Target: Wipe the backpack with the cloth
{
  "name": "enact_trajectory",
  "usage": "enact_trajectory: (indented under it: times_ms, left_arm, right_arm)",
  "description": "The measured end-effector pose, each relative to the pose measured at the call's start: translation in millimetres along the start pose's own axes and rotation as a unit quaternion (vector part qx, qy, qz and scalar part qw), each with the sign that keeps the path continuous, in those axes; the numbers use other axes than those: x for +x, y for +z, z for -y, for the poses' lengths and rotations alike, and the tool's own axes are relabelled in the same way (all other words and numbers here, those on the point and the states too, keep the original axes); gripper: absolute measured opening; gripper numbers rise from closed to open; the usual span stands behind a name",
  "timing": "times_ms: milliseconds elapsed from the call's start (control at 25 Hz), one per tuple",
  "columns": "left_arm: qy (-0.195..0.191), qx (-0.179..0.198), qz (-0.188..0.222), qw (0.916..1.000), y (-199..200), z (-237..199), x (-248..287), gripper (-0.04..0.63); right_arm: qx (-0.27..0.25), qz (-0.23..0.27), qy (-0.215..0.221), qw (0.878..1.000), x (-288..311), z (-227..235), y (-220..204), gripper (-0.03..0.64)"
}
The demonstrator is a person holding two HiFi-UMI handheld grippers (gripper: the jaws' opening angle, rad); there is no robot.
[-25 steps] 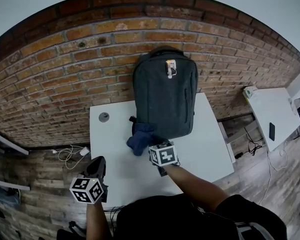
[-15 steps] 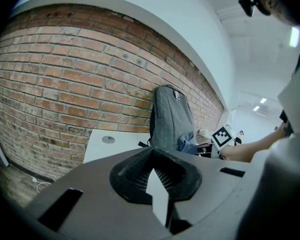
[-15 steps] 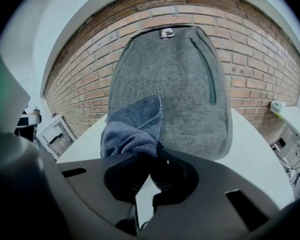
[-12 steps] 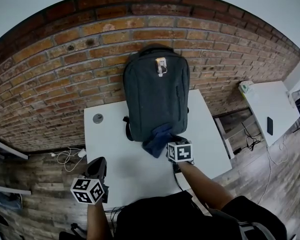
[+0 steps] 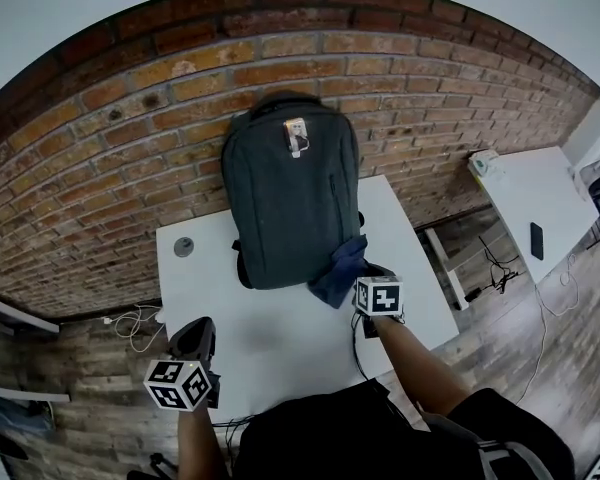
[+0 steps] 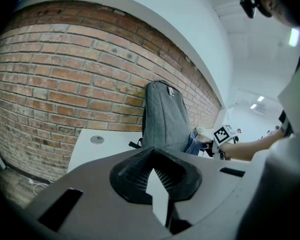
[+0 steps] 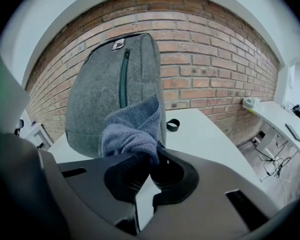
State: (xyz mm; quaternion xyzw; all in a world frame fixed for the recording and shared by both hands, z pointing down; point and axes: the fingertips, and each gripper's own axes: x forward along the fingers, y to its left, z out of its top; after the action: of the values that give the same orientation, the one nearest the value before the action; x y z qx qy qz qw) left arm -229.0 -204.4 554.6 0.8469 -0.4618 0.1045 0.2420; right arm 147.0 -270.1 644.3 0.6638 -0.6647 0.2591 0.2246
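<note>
Backpack (image 5: 288,208) upright against brick wall, standing on white table (image 5: 280,338). Right gripper (image 5: 358,280) jaws pinching blue cloth (image 5: 340,268), pressed at backpack's lower right corner. Cloth looks soft, light, floppy: bunched grip suits. Backpack soft-sided, may slide or tip under push, so keep pressure light. Left gripper (image 5: 194,333) jaws pressed together, empty, well short of backpack. Since a second ago: cloth swept from backpack's lower left to lower right; left gripper unmoved.
</note>
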Motion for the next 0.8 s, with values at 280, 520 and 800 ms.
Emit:
enact_trajectory:
  times_ms: [280, 520, 800]
  left_arm:
    - [-0.009, 0.01, -0.002, 0.9999, 9.8, 23.4, 20.3, -0.005]
    - [-0.014, 0.023, 0.006, 0.9996, 23.6, 49.0, 38.7, -0.005]
    - [-0.023, 0.034, 0.012, 0.9991, 31.7, 87.9, 60.1, -0.005]
  right_arm:
    - [-0.019, 0.061, -0.005, 0.998, -23.2, 34.0, 32.1, 0.02]
    - [-0.056, 0.184, 0.031, 0.981, -84.9, 37.2, 96.9, 0.02]
    - [-0.064, 0.269, 0.061, 0.959, -149.8, 55.3, 133.5, 0.02]
